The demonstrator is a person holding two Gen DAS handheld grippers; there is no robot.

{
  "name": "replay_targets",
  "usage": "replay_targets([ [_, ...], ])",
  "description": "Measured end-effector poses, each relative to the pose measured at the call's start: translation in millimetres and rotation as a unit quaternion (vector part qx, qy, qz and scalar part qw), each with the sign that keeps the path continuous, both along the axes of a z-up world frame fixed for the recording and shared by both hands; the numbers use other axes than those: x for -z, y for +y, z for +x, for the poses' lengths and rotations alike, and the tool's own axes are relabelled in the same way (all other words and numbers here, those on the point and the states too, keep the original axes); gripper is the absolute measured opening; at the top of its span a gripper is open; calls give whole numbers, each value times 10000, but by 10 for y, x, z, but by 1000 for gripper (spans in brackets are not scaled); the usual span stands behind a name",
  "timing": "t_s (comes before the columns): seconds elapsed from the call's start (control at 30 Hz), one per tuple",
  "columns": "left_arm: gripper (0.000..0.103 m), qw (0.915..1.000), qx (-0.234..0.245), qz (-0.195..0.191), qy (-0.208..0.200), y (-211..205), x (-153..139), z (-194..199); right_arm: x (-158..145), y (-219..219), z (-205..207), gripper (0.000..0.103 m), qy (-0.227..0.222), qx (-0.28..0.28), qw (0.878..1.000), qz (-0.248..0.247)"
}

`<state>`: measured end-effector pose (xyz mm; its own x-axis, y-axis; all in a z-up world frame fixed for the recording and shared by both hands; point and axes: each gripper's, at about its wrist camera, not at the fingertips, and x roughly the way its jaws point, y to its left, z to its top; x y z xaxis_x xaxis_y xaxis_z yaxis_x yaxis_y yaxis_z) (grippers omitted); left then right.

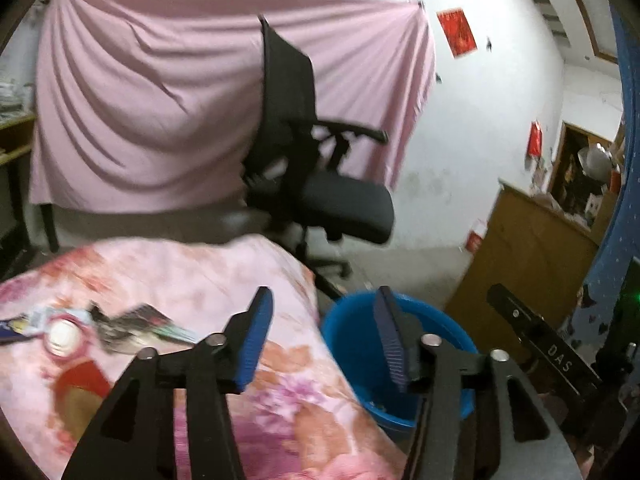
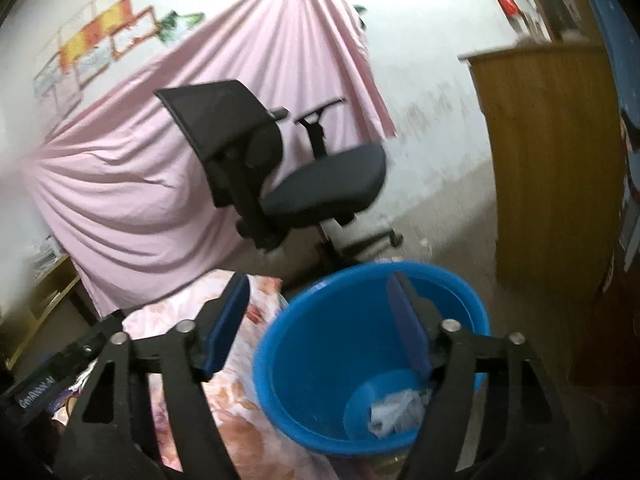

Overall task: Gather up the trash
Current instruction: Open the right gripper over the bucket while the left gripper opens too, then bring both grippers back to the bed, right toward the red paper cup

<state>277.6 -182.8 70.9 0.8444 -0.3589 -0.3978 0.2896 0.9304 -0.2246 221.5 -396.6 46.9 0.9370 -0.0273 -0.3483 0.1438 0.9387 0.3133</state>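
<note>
Right now my right gripper (image 2: 316,320) hangs with its jaws spread wide and nothing between them, above the blue bin (image 2: 320,364), where crumpled clear plastic trash (image 2: 394,410) lies at the bottom. My left gripper (image 1: 322,334) is also apart and empty, held over the edge of the floral-covered desk (image 1: 192,280) just beside that bin (image 1: 352,344). Further left on the cloth lie flat printed wrappers (image 1: 132,322), blurred, and a black office chair (image 1: 320,184) stands behind before a pink sheet (image 1: 152,100).

The worktop under a pink flowered cloth (image 1: 208,280) carries a flat crumpled printed wrapper (image 1: 100,326) near its left edge.
</note>
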Motion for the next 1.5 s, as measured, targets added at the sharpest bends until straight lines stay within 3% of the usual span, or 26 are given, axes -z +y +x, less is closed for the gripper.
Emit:
replay_targets([
  [0.13, 60, 9990, -312, 21, -311, 294, -114, -170, -105, 198, -80, 103, -366, -157, 9990, -186],
  [0.2, 80, 9976, -526, -31, -448, 492, -152, -281, -161, 295, -125, 103, -547, -217, 9979, -282],
  [0.3, 97, 9943, -833, -181, -640, 764, -175, -418, -240, 450, -209, 103, -860, -323, 9948, -436],
  [0.37, 101, 9917, -1024, -224, -742, 934, -187, -495, -288, 540, -254, 103, -1006, -382, 9928, -519],
  [0.63, 101, 9831, -1496, 70, -1055, 1449, -115, -768, -394, 980, -385, 103, -1412, -768, 9831, -870],
  [0.93, 101, 9834, -1559, 328, -865, 1698, 167, -830, -317, 1393, -298, 103, -1133, -1449, 9765, -1122],
  [1.4, 101, 9810, -1808, 672, 204, 2117, 646, -639, -77, 1872, -41, 103, -384, -2006, 9685, -1423],
  [1.5, 101, 9799, -1838, 495, 594, 2246, 752, -557, 11, 2028, 14, 103, -89, -2160, 9635, -1581],
])
